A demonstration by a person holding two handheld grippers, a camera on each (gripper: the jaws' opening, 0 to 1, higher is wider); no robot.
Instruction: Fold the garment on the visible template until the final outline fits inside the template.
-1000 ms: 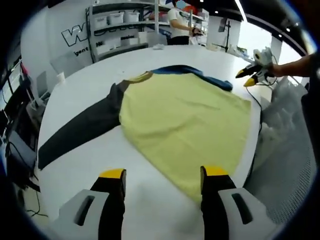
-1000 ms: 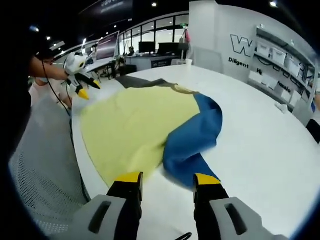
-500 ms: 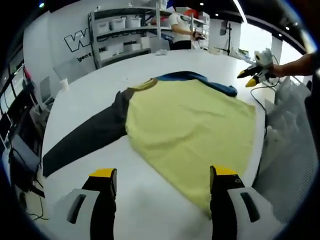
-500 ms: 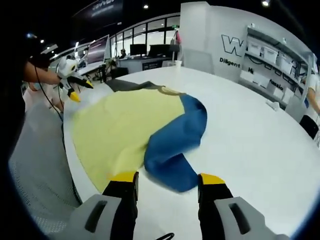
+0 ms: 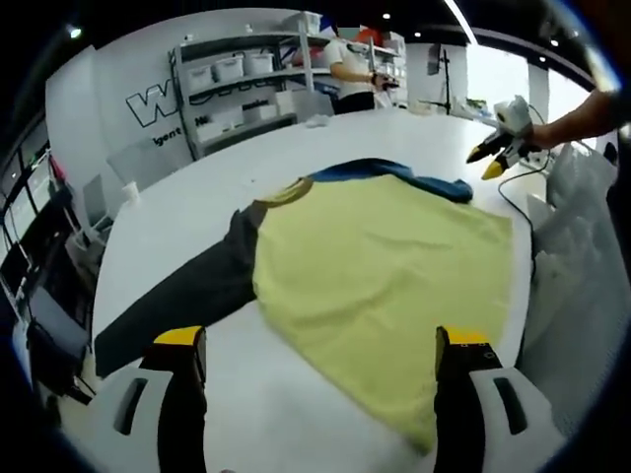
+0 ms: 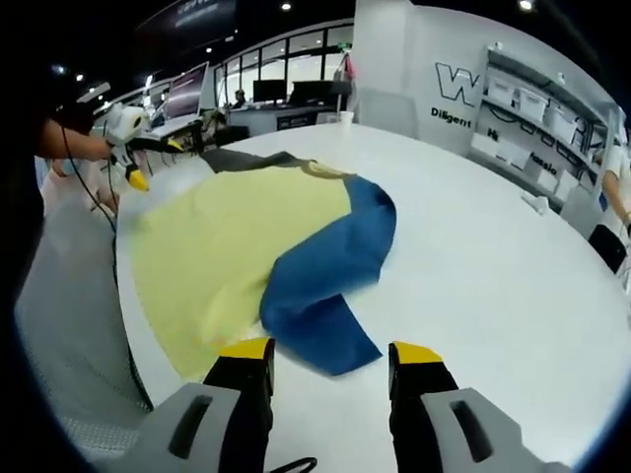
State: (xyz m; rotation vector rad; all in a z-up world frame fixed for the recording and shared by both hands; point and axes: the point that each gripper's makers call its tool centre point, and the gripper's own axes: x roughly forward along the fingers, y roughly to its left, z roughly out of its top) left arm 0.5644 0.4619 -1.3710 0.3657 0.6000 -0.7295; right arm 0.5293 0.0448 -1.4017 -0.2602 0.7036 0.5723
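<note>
Both grippers backed off slightly, jaws wide, holding nothing: left gripper (image 5: 317, 347), right gripper (image 6: 332, 355). Garment (image 5: 380, 266) flat on white table (image 5: 187, 207), blue sleeve (image 6: 320, 276) near right gripper, dark sleeve (image 5: 182, 291) far left. Folding not started.

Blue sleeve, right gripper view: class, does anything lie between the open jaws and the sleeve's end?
Nothing visible does. The right gripper is open just short of the blue sleeve, whose end lies on bare white table ahead of the jaws. The left gripper is far off, across the yellow body.
</note>
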